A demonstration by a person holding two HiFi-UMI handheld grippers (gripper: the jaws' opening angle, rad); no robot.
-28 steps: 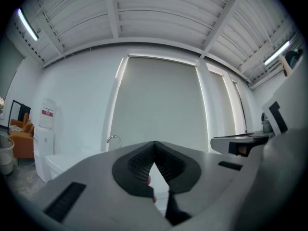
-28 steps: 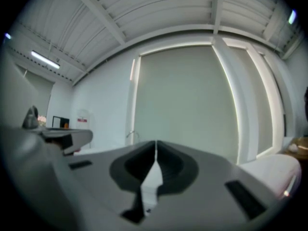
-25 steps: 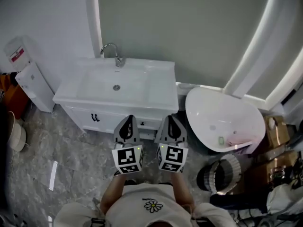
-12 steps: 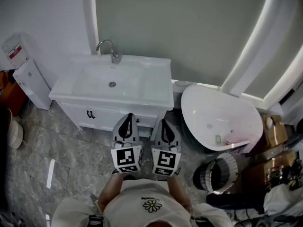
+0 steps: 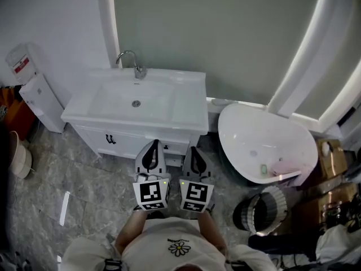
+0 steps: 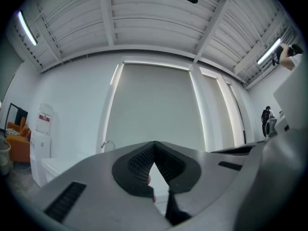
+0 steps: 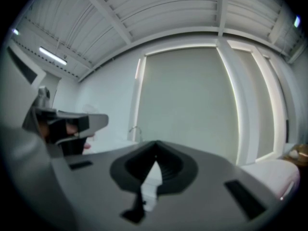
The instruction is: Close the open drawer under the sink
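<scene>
The white sink cabinet with a chrome tap stands against the wall. Under its counter edge, a white drawer front shows between my two grippers; how far it stands out is hard to tell. My left gripper and right gripper are side by side in front of the cabinet, pointing at it. The tips of both are close to the drawer front, and contact is not visible. The jaws of the left gripper and of the right gripper meet at the tips with nothing between them.
A white oval tub sits right of the cabinet. A slatted round bin and brown boxes crowd the right side. A white floor unit stands at the left wall. Grey marble floor lies left of me.
The right gripper has shifted slightly left and lower in the head view, nearer the left one. The left gripper has barely shifted. Both stay shut.
</scene>
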